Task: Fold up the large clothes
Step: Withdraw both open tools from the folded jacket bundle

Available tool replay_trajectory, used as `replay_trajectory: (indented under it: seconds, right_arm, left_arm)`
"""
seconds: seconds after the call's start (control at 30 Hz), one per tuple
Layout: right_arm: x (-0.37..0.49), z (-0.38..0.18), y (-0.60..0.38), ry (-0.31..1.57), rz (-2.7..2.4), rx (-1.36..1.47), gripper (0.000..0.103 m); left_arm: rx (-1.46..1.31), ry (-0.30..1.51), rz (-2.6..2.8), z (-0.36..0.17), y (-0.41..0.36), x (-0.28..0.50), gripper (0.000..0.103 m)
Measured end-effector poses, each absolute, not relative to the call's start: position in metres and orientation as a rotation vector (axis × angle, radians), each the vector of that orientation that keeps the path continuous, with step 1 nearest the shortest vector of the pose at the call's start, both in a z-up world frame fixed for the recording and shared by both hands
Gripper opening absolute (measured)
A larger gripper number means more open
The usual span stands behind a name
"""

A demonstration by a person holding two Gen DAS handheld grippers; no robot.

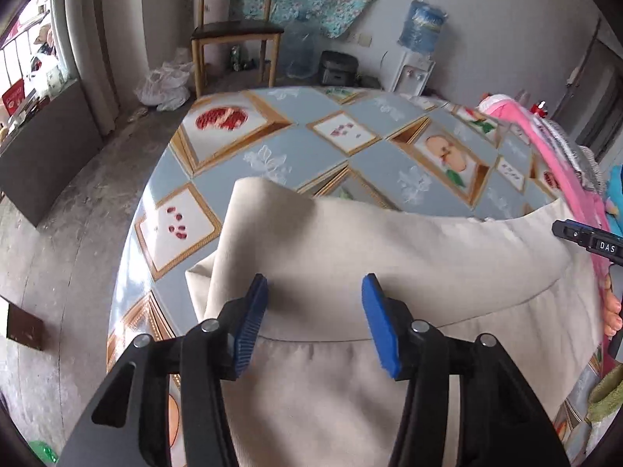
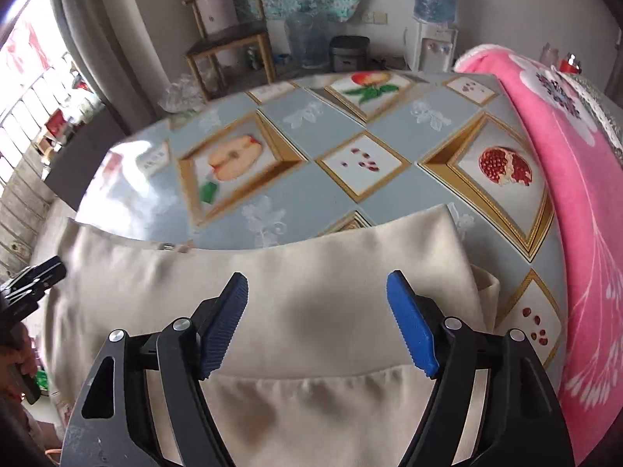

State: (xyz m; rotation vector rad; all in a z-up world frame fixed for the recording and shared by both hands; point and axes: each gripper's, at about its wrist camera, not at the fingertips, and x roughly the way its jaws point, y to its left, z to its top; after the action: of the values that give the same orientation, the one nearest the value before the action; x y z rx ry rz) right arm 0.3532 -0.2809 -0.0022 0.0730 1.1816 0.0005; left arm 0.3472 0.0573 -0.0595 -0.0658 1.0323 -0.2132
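A large cream garment (image 1: 370, 257) lies on the table with its far part folded back over the near part; it also shows in the right wrist view (image 2: 311, 272). My left gripper (image 1: 315, 284) is open and empty, hovering just above the folded edge near the garment's left end. My right gripper (image 2: 317, 280) is open and empty above the fold near the garment's right end. The tip of the right gripper shows at the right edge of the left wrist view (image 1: 584, 239), and the left gripper's tip shows at the left edge of the right wrist view (image 2: 35, 276).
The table (image 1: 296, 144) has a blue-grey cloth with fruit pictures. A pile of pink blanket (image 2: 576, 163) and other textiles lies along its right side. Beyond the table stand a wooden chair (image 1: 233, 31), water bottles and a dispenser (image 1: 416, 66).
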Motion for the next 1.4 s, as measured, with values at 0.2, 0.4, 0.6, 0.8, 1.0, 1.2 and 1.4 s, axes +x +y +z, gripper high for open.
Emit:
replay_trajectory:
  seconds: [0.2, 0.4, 0.6, 0.8, 1.0, 1.2, 1.4]
  right_arm:
    - [0.317, 0.028, -0.274, 1.127, 0.015, 0.087, 0.071]
    - [0.245, 0.049, -0.222, 1.067, 0.141, 0.072, 0.074]
    - [0.221, -0.005, -0.185, 1.117, 0.071, -0.039, 0.074]
    - [0.184, 0.036, -0.211, 1.032, -0.007, 0.054, 0.076]
    - [0.167, 0.003, -0.253, 1.083, -0.101, 0.123, 0.078]
    - [0.160, 0.026, -0.243, 1.058, -0.066, 0.150, 0.080]
    - [0.158, 0.033, -0.223, 1.047, -0.034, 0.165, 0.091]
  left_arm:
    - [-0.040, 0.974, -0.207, -0.042, 0.060, 0.328, 0.049]
    - [0.064, 0.926, -0.381, -0.016, 0.016, 0.263, 0.049]
    - [0.146, 0.940, -0.375, -0.063, -0.012, 0.226, 0.049]
    - [0.130, 0.890, -0.362, -0.036, 0.002, 0.203, 0.050]
    - [0.046, 0.958, -0.318, -0.064, 0.029, 0.202, 0.056]
    - [-0.011, 0.957, -0.306, -0.058, 0.035, 0.201, 0.056]
    - [-0.006, 0.961, -0.288, -0.060, 0.034, 0.199, 0.056]
